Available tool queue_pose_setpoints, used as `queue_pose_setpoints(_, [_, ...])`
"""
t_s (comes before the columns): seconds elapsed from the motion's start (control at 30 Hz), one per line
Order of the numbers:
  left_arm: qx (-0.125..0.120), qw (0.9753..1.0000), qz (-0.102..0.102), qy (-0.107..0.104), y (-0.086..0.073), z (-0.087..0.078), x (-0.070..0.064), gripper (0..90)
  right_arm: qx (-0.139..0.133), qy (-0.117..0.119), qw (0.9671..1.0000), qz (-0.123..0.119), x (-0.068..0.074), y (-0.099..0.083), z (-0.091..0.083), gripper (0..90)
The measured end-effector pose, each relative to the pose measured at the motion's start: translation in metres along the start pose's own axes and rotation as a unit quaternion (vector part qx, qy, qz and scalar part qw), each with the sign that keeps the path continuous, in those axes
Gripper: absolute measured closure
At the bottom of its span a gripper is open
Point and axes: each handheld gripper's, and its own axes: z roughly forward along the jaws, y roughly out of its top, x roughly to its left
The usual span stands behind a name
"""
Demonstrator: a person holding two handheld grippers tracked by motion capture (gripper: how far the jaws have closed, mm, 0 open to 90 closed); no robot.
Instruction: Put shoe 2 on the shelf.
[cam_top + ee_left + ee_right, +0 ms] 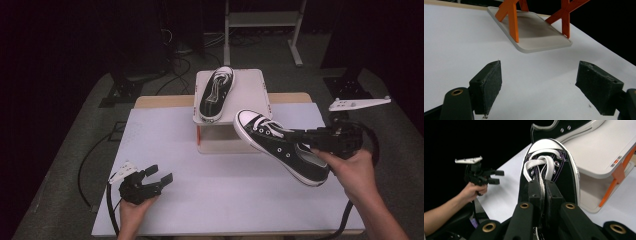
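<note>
A black sneaker with a white toe cap [280, 147] hangs tilted above the white table [165, 135], its toe toward the stand. My right gripper [295, 134] is shut on its tongue and laces; in the right gripper view the jaws pinch the white laces [543, 187] of the sneaker [564, 170]. A matching sneaker [216, 95] lies on the raised white stand [250, 92], also seen as the second sneaker [564, 128]. My left gripper [161, 173] rests low at the table's front left, open and empty [539, 80].
The stand has orange legs [512, 17] on a pale base plate [541, 35]. The left gripper [497, 177] and the hand holding it show far off in the right gripper view. Cables and dark equipment frames lie on the floor behind the table.
</note>
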Motion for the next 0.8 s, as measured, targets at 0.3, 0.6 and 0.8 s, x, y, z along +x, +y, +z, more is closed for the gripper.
queue_pose_setpoints(0.3, [0.004,1.0000,0.007,0.004,-0.001,0.000,0.001,19.6,-0.007,-0.021,0.9997,0.008,-0.011,0.017,0.002,84.9])
queue_pose_setpoints(0.6, [0.007,0.9999,0.006,0.005,-0.001,0.001,0.003,19.6,-0.021,-0.036,0.9989,0.020,-0.026,0.036,0.009,84.8])
queue_pose_setpoints(0.8, [0.008,0.9999,0.007,0.002,-0.001,0.001,0.003,19.6,-0.028,-0.055,0.9978,0.026,-0.034,0.051,0.019,84.8])
